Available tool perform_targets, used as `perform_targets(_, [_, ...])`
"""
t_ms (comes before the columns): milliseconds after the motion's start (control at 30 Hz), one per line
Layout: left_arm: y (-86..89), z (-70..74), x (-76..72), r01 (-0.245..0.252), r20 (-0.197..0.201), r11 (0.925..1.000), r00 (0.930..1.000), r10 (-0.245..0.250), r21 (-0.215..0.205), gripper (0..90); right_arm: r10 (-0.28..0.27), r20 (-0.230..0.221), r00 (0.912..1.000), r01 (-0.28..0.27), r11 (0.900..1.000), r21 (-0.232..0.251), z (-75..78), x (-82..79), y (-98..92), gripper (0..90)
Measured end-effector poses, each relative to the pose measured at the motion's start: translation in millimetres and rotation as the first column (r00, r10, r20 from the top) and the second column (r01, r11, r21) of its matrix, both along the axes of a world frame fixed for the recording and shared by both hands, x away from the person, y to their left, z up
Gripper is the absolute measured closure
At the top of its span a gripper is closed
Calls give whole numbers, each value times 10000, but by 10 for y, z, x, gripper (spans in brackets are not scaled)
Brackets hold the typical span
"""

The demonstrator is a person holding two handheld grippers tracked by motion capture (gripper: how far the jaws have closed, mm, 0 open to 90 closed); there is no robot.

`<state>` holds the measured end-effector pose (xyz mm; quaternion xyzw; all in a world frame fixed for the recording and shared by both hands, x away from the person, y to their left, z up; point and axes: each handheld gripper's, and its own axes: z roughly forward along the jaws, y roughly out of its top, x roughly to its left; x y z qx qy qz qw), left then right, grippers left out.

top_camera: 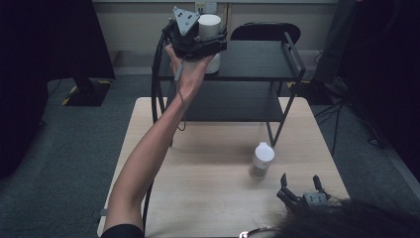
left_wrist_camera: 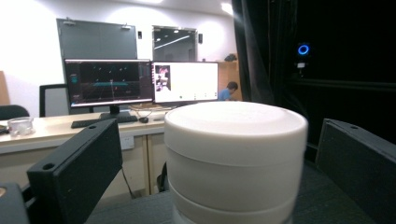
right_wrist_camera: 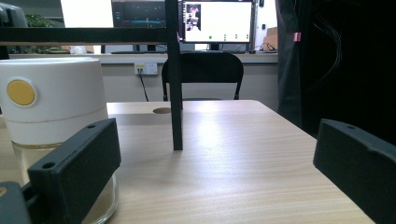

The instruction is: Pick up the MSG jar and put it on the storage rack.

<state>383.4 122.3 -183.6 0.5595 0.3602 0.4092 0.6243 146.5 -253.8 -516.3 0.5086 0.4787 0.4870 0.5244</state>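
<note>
A white-lidded jar [top_camera: 209,22] stands on the top level of a black shelf rack [top_camera: 257,59] at the table's far side. My left gripper [top_camera: 210,40], held up by a raised arm, is open around it. In the left gripper view the jar [left_wrist_camera: 233,158] sits between the two jaws with a gap on each side of my left gripper [left_wrist_camera: 219,172]. A second jar [top_camera: 261,159] with a white lid stands on the wooden table [top_camera: 198,198]. My right gripper [top_camera: 302,191] rests open near the front edge, right of that jar [right_wrist_camera: 51,107]; nothing lies between the jaws of the right gripper [right_wrist_camera: 219,172].
The rack's thin black leg [right_wrist_camera: 175,74] stands on the table ahead of the right gripper. A dark chair [top_camera: 265,30] sits behind the rack. Desks with lit monitors [left_wrist_camera: 140,81] fill the room beyond. Grey carpet [top_camera: 74,148] surrounds the table.
</note>
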Motion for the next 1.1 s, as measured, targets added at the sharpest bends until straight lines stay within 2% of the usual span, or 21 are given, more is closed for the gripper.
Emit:
perform_targets(133, [-3,38,-61,15,-169,9999,9999,-12,151,0,-1,-5,10000,1,10000,-9,1,0,1,0])
perform_targets(233, [-2,11,-124,-8,28,9998,10000,7,194,0,-23,-5,10000,23,10000,-9,1,0,4,0])
perform_targets(300, [8,-3,-171,-7,87,10000,10000,7,80,0,-43,-1,10000,43,10000,-5,0,-1,7,0])
perform_targets(400, [32,21,-231,81,-119,10000,9999,-81,0,0,-53,-6,10000,53,10000,-8,1,-1,9,0])
perform_targets(433, [31,37,-265,82,-267,9999,9996,-81,57,0,-54,-9,10000,54,10000,-9,1,-1,9,0])
perform_targets(567, [41,11,-372,230,-420,9993,9989,-218,282,0,-64,-27,10000,63,10000,-17,4,0,11,0])
perform_targets(667, [62,-68,-462,346,-304,9993,9990,-342,120,0,-61,-29,10000,61,10000,-13,5,-1,11,0])
perform_targets(833, [113,-191,-579,673,-404,9977,9969,-677,-119,0,-63,-22,10000,63,10000,-30,3,0,10,0])
perform_targets(933, [114,-331,-679,598,-180,9982,9980,-600,-107,0,-74,-21,10000,74,10000,-13,4,0,13,0])
perform_targets(1100, [141,-604,-865,519,-52,9986,9986,-520,-135,0,-84,-22,10000,84,10000,-28,4,0,13,0])
